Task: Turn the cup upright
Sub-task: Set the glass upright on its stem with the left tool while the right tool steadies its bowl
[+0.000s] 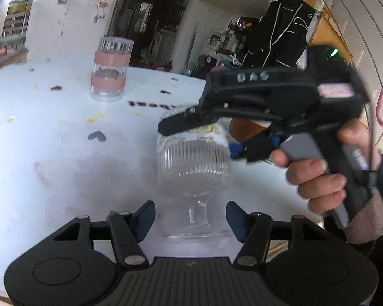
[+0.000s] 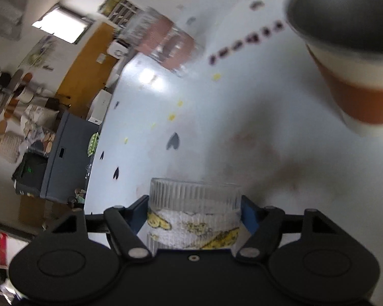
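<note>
**Goblet held at the bowl, foot on the table**

White tabletop (image 1: 51,158) dotted with heart and petal stickers fills both views, with a cluttered room behind: shelves, a dark doorway, a yellow wooden panel. A clear jar (image 1: 111,68) with pink bands stands well back on the table, and the right wrist view also shows a paper cup (image 2: 349,58) with an orange sleeve, upper right.

The cup (image 1: 192,168) to be flipped is a ribbed glass goblet. In the left wrist view it appears to stand stem down, foot on or just above the table, bowl uppermost. The right gripper (image 2: 194,214) pinches the bowl from both sides, its blue pads against the ribbed glass around a yellow-patterned band; the person's hand (image 1: 316,176) squeezes its trigger. The left gripper (image 1: 190,216) is spread wide, its fingers on either side of the stem and foot without touching them.

Judging from this, the turn looks nearly or fully done and the step in hand is setting down. The next move calls for checking that the foot sits flat, then loosening the right grip gently so the top-heavy glass does not tip.
</note>
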A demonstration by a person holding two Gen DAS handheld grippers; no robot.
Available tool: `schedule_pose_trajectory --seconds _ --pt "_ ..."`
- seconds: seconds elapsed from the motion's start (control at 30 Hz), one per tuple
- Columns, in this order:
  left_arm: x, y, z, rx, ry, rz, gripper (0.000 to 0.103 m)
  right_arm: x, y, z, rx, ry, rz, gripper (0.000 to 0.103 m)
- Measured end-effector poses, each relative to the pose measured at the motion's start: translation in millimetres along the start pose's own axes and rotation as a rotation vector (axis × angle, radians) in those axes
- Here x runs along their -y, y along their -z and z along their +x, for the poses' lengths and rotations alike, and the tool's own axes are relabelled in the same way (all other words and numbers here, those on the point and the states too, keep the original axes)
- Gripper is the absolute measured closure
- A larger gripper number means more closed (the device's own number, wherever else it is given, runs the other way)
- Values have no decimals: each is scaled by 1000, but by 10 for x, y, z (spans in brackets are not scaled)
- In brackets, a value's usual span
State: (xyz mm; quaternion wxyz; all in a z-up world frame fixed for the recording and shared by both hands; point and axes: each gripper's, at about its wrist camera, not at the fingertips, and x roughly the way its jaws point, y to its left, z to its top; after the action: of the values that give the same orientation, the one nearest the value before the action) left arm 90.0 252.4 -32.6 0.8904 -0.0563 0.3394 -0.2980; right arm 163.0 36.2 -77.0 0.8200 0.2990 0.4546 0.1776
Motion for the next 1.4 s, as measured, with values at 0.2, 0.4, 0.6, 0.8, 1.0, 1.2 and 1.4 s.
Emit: schedule_pose_trajectory --seconds 0.2,0.4,0.6,0.8,1.0,1.2,1.4 --pt "152 97 94 72 -51 79 68 -485 174 -317 173 70 -331 29" --pt "225 229 180 110 -130 127 85 -722 412 -436 249 146 -567 29" --pt "197 385 223 176 -134 94 85 -830 716 -492 292 191 -731 29" --pt "225 412 285 219 -141 112 85 -759 897 -606 349 183 -746 26" --pt "318 282 509 217 -167 204 86 -645 956 -624 389 193 -757 33" --pt "266 19 816 193 -145 211 86 -520 644 -556 417 229 -713 33" --pt "191 -208 1024 168 -134 175 87 -471 339 -436 427 275 -684 33"
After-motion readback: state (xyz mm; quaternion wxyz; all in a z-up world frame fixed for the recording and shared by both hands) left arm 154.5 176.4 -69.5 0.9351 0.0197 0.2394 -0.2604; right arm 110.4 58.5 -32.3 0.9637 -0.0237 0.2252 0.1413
